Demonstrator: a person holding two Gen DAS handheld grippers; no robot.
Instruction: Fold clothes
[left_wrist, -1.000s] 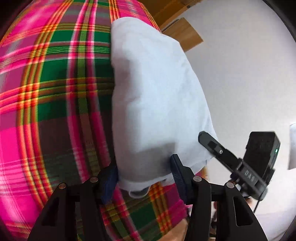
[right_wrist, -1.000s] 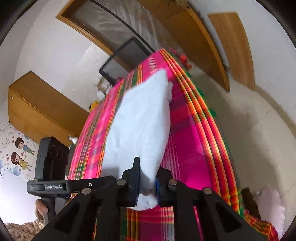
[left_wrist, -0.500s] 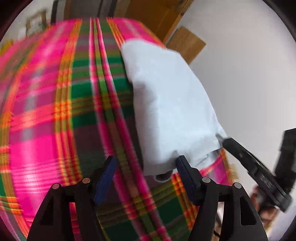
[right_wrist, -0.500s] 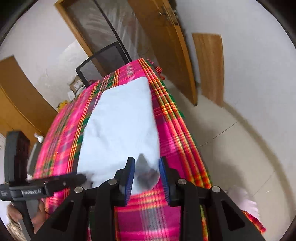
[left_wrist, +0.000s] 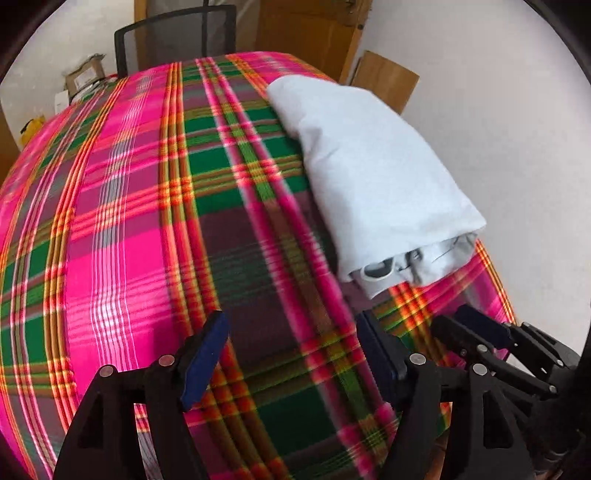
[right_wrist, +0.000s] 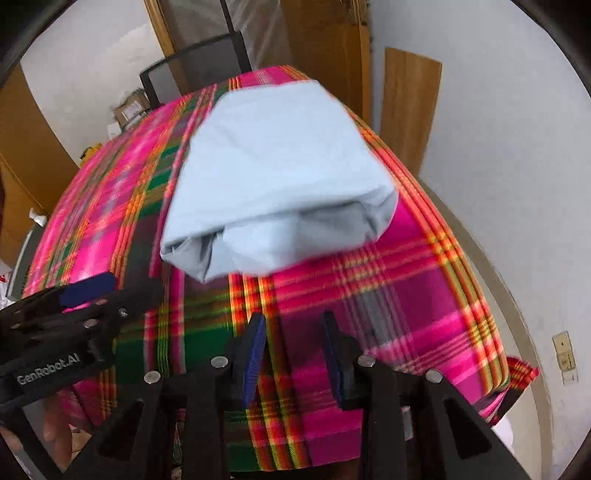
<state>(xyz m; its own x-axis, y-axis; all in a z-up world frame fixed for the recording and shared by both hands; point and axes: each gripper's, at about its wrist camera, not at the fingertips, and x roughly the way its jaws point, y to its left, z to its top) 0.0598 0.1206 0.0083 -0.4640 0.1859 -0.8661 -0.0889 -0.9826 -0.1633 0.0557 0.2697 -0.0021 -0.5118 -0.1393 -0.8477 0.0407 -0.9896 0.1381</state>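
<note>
garment: pale blue folded garment (left_wrist: 373, 173) lies on plaid cloth (left_wrist: 155, 206) covering the counter, nr the far right corner; long fold w/ loose layered ends facing the cameras.
garment, R view: same bundle (right_wrist: 273, 177) sits beyond the pads, apart from them; rolled open end toward cam.
L hand-held gripper (left_wrist: 295, 347): jaws wide apart, nothing btwn them but bare plaid; garment ahead and to the right, not touching.
L pads: blue pad (left_wrist: 207, 354) tilted over the cloth.
R hand-held gripper (right_wrist: 293, 354): jaws parted and opening, gap moderate; only plaid seen btwn; holds nothing.
gripper positions: both at near edge of counter, side by side; R unit shows at lower right of L view (left_wrist: 491, 343), L unit at lower left of R view (right_wrist: 62, 310).
bkgd: black mesh chair (left_wrist: 177, 37) behind far edge; wooden door (right_wrist: 325, 48); wood panel (right_wrist: 406, 107) leaning on white wall.
blur: plaid smeared in both views.
</note>
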